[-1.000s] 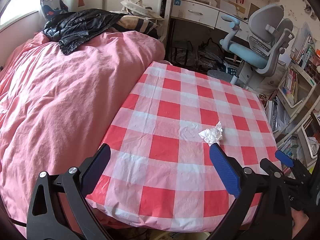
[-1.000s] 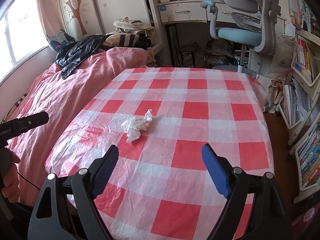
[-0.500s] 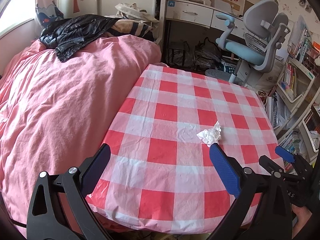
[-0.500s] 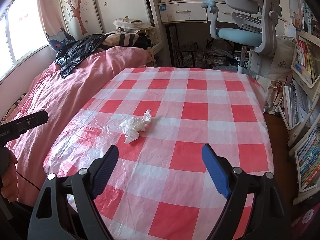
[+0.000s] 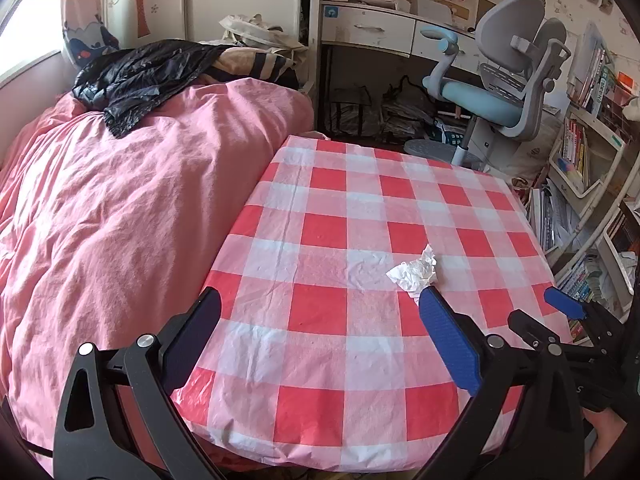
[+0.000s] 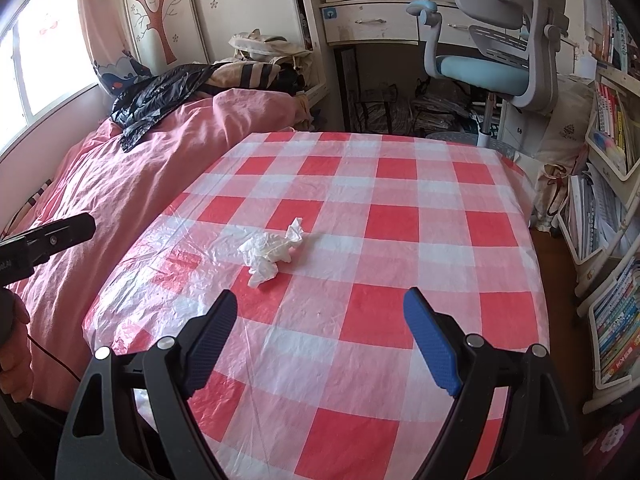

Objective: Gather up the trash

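While both grippers hang spread and empty, the crumpled tissue [image 6: 273,249] lies ahead-left of the right gripper [image 6: 320,336]. From the left gripper [image 5: 320,334] it lies ahead-right, just past the right fingertip [image 5: 430,300]; neither looks clearly nearer.

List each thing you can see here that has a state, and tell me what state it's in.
Crumpled tissue: loose on the checked tablecloth, untouched.
Left gripper: open, empty.
Right gripper: open, empty.
Black bag: slumped on the pink duvet.
Desk drawers: closed.
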The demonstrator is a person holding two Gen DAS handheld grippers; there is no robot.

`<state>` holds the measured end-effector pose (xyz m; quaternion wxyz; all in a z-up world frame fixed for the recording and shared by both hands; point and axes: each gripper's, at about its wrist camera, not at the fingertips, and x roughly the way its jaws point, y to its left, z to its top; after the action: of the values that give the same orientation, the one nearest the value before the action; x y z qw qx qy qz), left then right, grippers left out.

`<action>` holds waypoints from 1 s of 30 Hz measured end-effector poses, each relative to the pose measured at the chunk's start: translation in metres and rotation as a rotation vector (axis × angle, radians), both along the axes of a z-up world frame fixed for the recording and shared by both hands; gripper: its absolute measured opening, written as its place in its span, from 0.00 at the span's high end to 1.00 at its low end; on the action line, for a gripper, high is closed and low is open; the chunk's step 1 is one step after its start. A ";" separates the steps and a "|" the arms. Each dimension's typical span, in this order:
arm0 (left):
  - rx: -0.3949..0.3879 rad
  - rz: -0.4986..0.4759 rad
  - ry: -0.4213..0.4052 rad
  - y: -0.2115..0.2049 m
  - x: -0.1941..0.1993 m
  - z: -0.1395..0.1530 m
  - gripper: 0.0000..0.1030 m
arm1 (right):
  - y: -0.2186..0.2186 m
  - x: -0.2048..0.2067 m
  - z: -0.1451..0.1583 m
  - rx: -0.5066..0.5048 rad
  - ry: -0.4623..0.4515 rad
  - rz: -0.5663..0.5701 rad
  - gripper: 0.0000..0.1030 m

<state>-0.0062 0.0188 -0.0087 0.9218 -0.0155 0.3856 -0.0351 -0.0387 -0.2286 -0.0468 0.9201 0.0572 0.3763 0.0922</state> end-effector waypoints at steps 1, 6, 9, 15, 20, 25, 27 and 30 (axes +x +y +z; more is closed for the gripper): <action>0.000 -0.001 0.000 0.000 0.000 0.000 0.07 | -0.001 0.000 -0.001 -0.002 0.000 0.001 0.21; 0.000 -0.001 0.000 -0.001 0.000 0.000 0.07 | -0.002 0.000 -0.002 -0.011 0.002 0.008 0.21; 0.000 -0.001 0.001 -0.001 0.000 0.000 0.07 | -0.002 -0.002 -0.002 -0.017 0.003 0.012 0.21; 0.001 0.001 0.004 -0.001 0.001 0.000 0.07 | -0.001 -0.002 -0.002 -0.029 0.004 0.019 0.21; 0.001 0.006 0.009 -0.001 0.003 -0.001 0.07 | 0.001 -0.001 -0.002 -0.035 0.005 0.021 0.20; -0.003 0.021 0.016 0.002 0.005 -0.003 0.07 | 0.004 0.000 -0.003 -0.037 0.006 0.021 0.20; -0.005 0.026 0.019 0.003 0.006 -0.003 0.07 | 0.004 0.000 -0.002 -0.038 0.006 0.021 0.20; -0.007 0.026 0.019 0.003 0.005 -0.003 0.07 | 0.005 0.001 -0.003 -0.040 0.006 0.022 0.20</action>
<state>-0.0008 0.0221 -0.0114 0.9184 -0.0239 0.3942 -0.0244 -0.0379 -0.2237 -0.0498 0.9189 0.0351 0.3814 0.0948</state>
